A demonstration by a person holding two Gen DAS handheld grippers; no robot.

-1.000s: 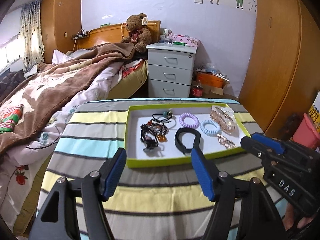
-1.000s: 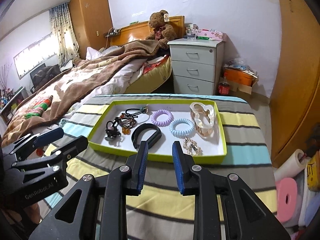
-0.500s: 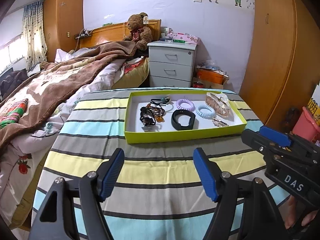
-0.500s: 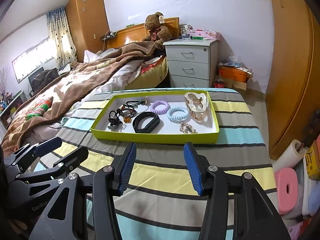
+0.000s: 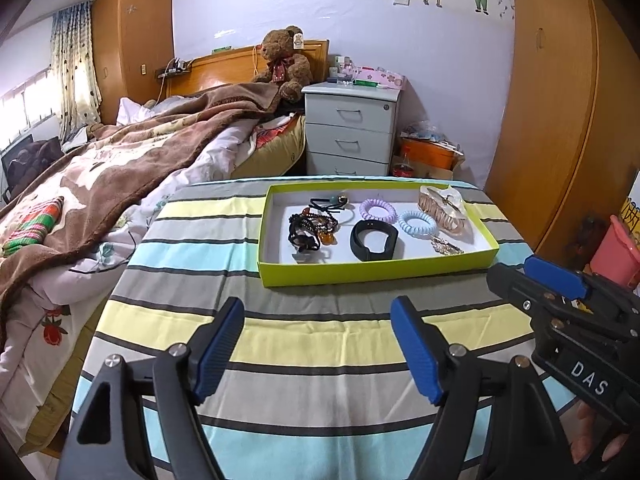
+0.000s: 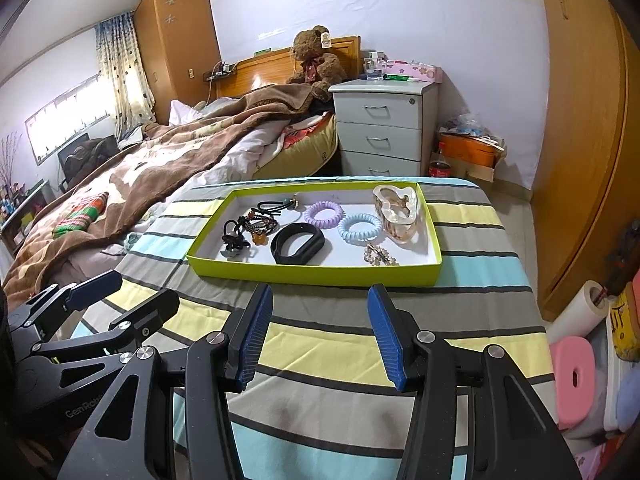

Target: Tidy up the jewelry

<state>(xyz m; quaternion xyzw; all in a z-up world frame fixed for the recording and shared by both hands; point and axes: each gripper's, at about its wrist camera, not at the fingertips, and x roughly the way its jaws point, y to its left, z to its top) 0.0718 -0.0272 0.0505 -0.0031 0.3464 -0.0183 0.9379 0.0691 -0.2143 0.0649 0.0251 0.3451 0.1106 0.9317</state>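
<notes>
Jewelry lies in a green tray (image 5: 376, 274) with a white floor, set at the far end of the bench (image 5: 312, 344), which wears a striped cloth. Inside the tray, at its left end: a tangle of black hair ties (image 5: 304, 236) and a beaded bracelet (image 5: 320, 222), touching one another. At the middle, towards the near wall: a black band (image 5: 374, 240). Behind it, a purple coil tie (image 5: 377, 210); just beside that, to the right, a blue coil tie (image 5: 417, 224). At the right end: a large pale hair claw (image 5: 442, 210), and near the tray's near right corner a small gold clip (image 5: 446, 246).

My left gripper (image 5: 318, 346) hangs over the near part of the bench, short of the tray. Its jaws stand wide and have just been opening; nothing is between them. My right gripper (image 6: 320, 330) hangs likewise, nearer the tray's near wall, jaws apart after opening within the last moment and holding nothing. Neither touches the tray or the cloth. In each wrist view the other gripper shows at the side, level with its fellow.

A bed (image 5: 120, 168) with a brown blanket runs along the bench's left edge.
</notes>
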